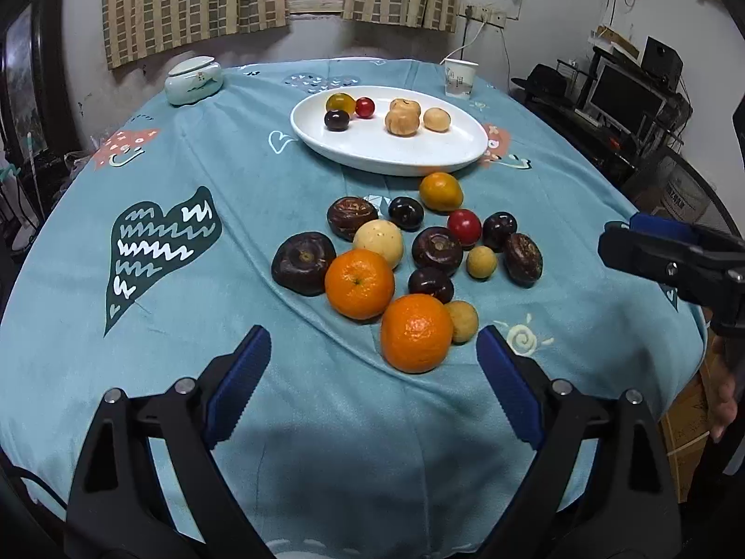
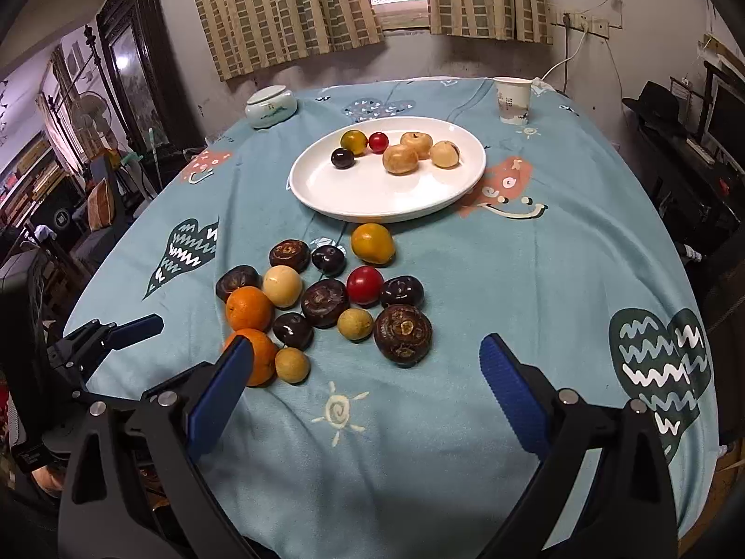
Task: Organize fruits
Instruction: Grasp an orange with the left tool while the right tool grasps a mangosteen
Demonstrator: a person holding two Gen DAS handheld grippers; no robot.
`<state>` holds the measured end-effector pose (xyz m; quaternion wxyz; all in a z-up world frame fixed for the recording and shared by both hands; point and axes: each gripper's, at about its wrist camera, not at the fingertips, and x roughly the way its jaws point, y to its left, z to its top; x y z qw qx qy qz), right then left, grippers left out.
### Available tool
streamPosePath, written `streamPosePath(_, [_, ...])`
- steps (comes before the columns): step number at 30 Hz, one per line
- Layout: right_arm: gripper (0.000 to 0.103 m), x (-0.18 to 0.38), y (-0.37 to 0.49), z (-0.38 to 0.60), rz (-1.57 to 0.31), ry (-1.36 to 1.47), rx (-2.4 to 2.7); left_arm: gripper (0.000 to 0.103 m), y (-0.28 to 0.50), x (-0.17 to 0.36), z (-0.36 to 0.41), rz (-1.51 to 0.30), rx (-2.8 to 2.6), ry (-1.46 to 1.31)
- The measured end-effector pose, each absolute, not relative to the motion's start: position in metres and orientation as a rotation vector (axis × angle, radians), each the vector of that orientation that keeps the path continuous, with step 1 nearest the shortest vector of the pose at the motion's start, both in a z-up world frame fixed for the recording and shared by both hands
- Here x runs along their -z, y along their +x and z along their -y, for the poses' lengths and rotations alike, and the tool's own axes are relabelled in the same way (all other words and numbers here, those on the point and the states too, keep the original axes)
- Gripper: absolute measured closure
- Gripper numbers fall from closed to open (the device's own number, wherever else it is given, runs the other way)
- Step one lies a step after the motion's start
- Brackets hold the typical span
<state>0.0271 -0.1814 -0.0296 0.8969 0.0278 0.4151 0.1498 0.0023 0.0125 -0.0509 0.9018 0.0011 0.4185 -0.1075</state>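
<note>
We look down along our two grippers at a round table under a teal tablecloth (image 1: pixel 195 372). A loose heap of small fruit lies in the middle of the cloth, just in front of an oval white plate (image 1: pixel 372 153) that already holds six pieces, three small round ones at its left and three pale ones at its right. Nearest us in the heap sit two oranges (image 1: pixel 416 333), touching each other; around them lie dark, flattish ridged pieces, glossy dark plums, a red tomato (image 1: pixel 464 227) and pale tan balls. Our left gripper (image 1: pixel 372 372) hangs low before the heap with its blue fingers spread wide and nothing between them. Our right gripper (image 2: pixel 363 382) hangs beside it, fingers likewise far apart and empty. We judge every piece light and round, likely to roll if nudged. The oranges look firm with a grippy peel, best taken across the widest part. The tomato and plums look smooth, slippery and easily bruised, so we would close gently.
</note>
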Motion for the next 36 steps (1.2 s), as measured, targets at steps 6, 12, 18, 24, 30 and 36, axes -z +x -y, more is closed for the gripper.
streamPosePath(6, [0.005,0.041,0.026,0.182,-0.874,0.023,-0.284,0.011,0.001,0.055,-0.011,-0.88,0.217,0.005])
streamPosePath(12, [0.041,0.071,0.045,0.187,-0.914,0.027,-0.272,0.011,0.004,0.065,-0.005,-0.903,0.214,0.022])
streamPosePath(18, [0.041,0.094,0.069,0.182,-0.96,0.026,-0.278,0.011,0.009,0.071,-0.004,-0.918,0.216,0.022])
streamPosePath(24, [0.06,0.108,0.091,0.18,-0.994,0.019,-0.287,0.011,0.011,0.072,-0.003,-0.921,0.215,0.016])
streamPosePath(30, [0.06,0.098,0.071,0.187,-0.993,0.039,-0.317,0.011,0.013,0.072,0.004,-0.927,0.225,0.022])
streamPosePath(36, [0.06,0.087,0.048,0.205,-0.982,0.063,-0.311,0.028,0.02,0.08,0.017,-0.949,0.25,0.045])
